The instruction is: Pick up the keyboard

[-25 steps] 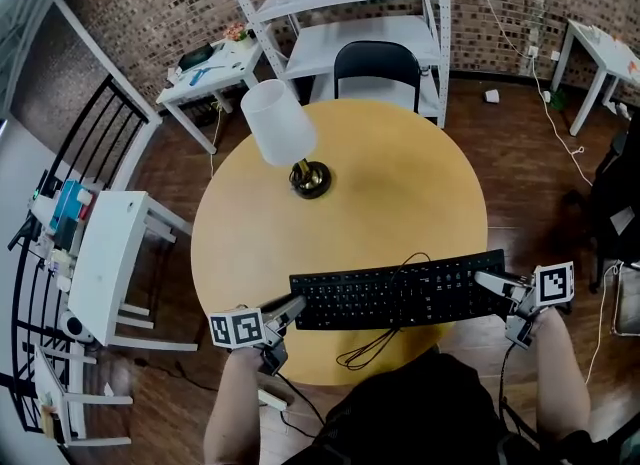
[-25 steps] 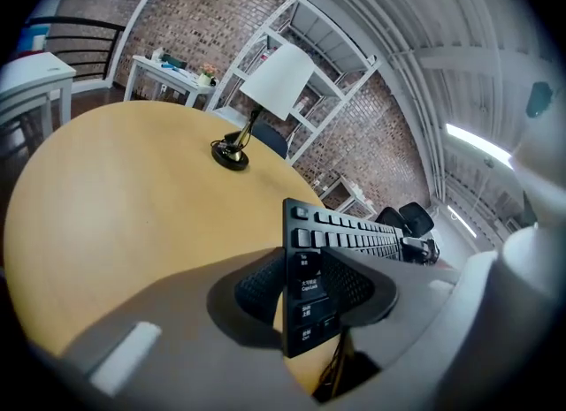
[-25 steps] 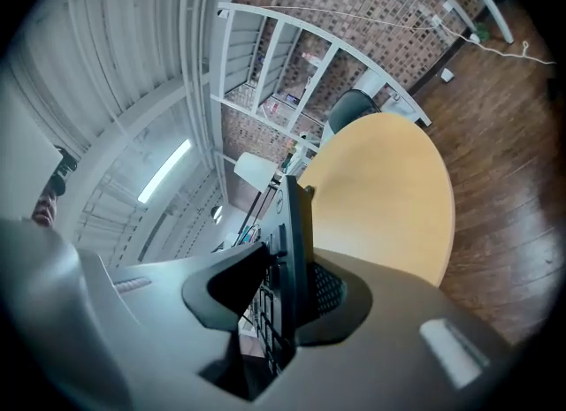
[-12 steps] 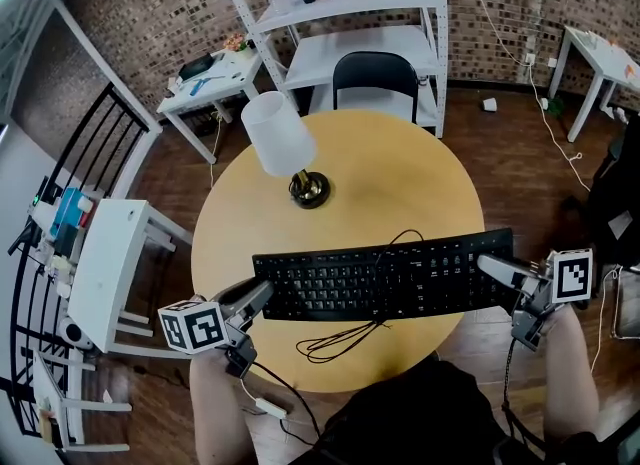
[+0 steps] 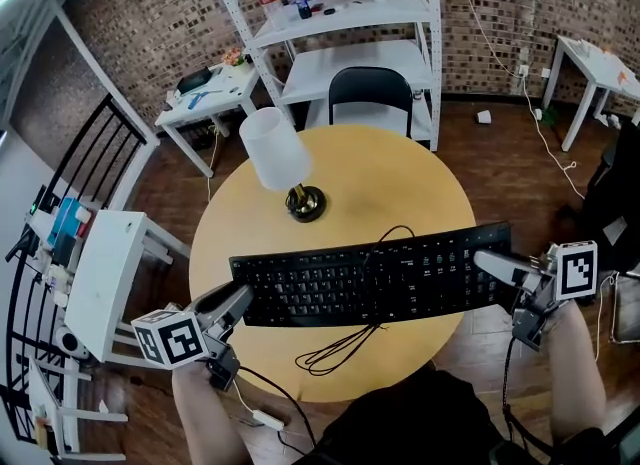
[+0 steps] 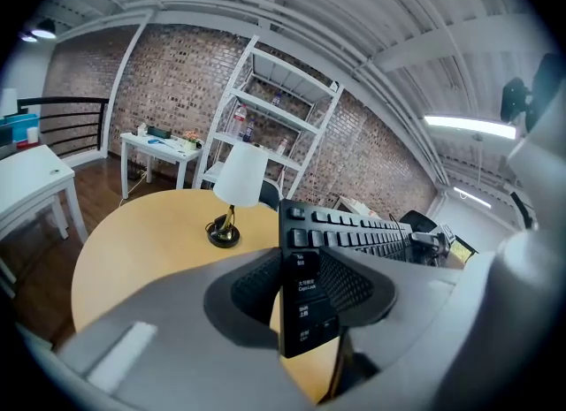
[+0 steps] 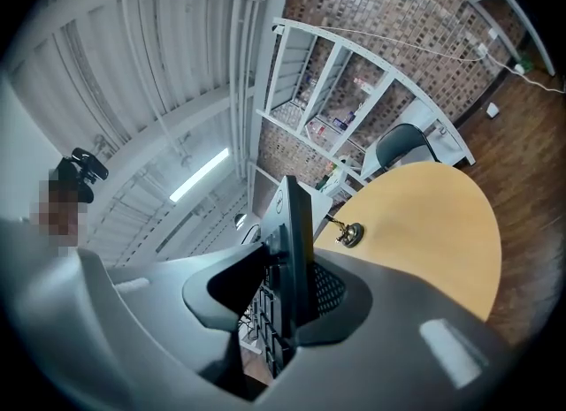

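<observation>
The left claw (image 5: 238, 300) holds the left end of the keyboard (image 5: 370, 278); its jaws stand quite wide, one on each flat side, and the end keys sit between them; the right claw (image 5: 492, 265) holds the right end; its jaws stand closer together and pinch the thin edge there.

The keyboard is long and black; it is up in the air, off the bench (image 5: 400, 178); it hangs between the two claws over the near part of the round yellow top, with its keys facing up; its left end sits a bit lower in the head view than its right end.

A thin black cord (image 5: 345, 341) comes from the back of the keyboard; it bends over the keys in the middle and shows again below as a loose loop near the bench's near edge; I cannot tell if the loop lies on the bench or hangs.

A lamp (image 5: 275, 148) with a white shade stands on the far left part of the bench, well apart from the keyboard; a black chair (image 5: 370, 88) stands behind the bench; a white shelf (image 5: 340, 13) stands behind the chair.
</observation>
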The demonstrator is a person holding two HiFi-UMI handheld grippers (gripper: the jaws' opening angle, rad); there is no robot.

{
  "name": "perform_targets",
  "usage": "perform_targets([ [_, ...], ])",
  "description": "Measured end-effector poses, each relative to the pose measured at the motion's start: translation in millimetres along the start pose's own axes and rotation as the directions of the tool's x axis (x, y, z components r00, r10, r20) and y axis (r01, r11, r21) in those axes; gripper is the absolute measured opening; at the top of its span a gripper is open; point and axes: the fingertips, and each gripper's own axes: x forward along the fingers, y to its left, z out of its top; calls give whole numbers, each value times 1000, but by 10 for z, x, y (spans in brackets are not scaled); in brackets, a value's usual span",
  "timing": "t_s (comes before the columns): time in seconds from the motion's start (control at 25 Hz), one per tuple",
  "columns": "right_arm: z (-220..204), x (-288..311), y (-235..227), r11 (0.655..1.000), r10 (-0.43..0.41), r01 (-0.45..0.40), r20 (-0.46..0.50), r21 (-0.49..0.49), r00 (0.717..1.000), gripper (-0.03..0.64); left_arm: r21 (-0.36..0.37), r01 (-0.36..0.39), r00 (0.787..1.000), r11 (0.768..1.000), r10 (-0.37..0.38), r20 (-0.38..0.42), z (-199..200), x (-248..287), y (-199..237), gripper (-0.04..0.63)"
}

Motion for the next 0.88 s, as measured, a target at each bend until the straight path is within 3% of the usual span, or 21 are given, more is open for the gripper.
perform_targets([
  [0.44, 19, 31, 24, 1000, 9, -9, -8, -4, 1000, 114, -35, 6, 1000, 999, -6, -9, -96, 19, -4, 218],
  [0.88, 4, 123, -28, 999, 36, -36, -13, 8, 999, 114, -12, -4, 1000, 1000, 4, -5, -46, -16, -26, 218],
])
